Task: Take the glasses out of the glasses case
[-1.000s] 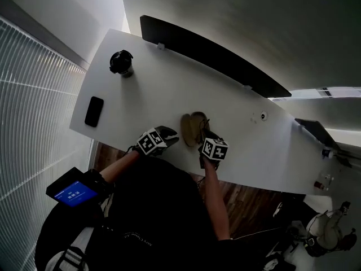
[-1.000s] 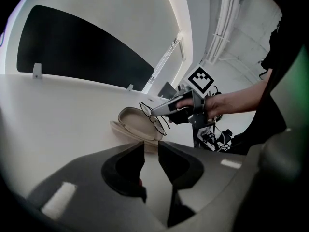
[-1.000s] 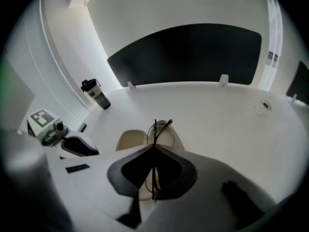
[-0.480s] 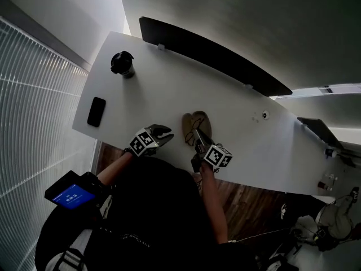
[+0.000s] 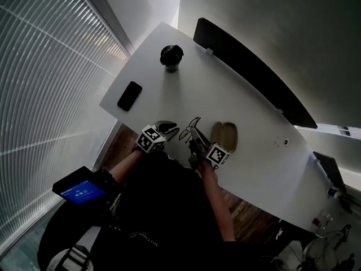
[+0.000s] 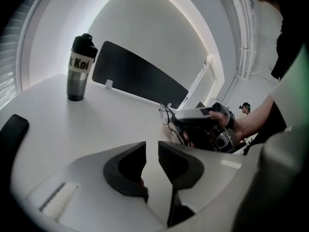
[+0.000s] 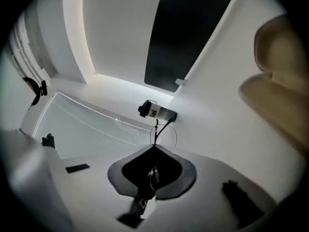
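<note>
Pinched shut on the thin black wire-framed glasses [image 7: 156,129], the right gripper [image 7: 154,151] has carried them clear of the open tan oval case [image 5: 224,137], so removal looks done; the left gripper [image 6: 152,150] hovers nearby, its 2 jaws slightly apart and empty.

Thin-rimmed glasses [image 5: 189,130] held just left of the glasses case [image 5: 224,136] — tan, lying open.

A dark bottle [image 5: 171,57] with a lid is set upright on the white table [image 5: 225,95], near its far corner. A black phone [image 5: 130,95] is laid flat near the left edge, well apart from it. A long black panel [image 5: 254,75] is fixed along the far edge.
</note>
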A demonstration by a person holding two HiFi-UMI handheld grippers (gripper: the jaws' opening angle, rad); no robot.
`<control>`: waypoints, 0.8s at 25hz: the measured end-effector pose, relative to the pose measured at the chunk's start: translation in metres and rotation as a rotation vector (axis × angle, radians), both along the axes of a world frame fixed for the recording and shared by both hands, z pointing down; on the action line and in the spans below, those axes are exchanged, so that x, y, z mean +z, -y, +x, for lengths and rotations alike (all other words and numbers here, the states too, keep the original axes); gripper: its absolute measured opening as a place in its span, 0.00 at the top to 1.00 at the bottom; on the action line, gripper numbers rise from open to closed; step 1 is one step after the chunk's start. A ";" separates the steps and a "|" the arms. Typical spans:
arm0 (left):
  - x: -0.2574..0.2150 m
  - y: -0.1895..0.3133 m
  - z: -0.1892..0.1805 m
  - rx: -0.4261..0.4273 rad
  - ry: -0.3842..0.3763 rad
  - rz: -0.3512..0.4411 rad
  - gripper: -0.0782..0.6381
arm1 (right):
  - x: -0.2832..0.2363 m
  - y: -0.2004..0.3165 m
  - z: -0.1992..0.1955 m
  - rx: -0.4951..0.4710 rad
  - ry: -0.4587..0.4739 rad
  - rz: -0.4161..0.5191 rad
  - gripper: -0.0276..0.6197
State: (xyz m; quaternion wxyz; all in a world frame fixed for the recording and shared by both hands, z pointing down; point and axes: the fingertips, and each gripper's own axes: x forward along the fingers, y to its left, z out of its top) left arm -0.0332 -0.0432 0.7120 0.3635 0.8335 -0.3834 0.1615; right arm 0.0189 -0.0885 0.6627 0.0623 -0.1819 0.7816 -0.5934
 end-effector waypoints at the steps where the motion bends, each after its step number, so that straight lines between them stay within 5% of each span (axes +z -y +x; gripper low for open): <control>1: 0.002 0.001 -0.007 -0.015 0.008 0.000 0.78 | 0.010 0.000 -0.002 -0.006 -0.003 -0.015 0.93; 9: 0.000 -0.025 -0.053 -0.036 0.027 -0.016 0.78 | 0.085 0.001 -0.010 0.105 -0.093 -0.206 0.93; 20: 0.013 -0.037 -0.052 0.055 0.032 -0.048 0.78 | 0.114 0.016 -0.005 0.159 -0.172 -0.258 0.93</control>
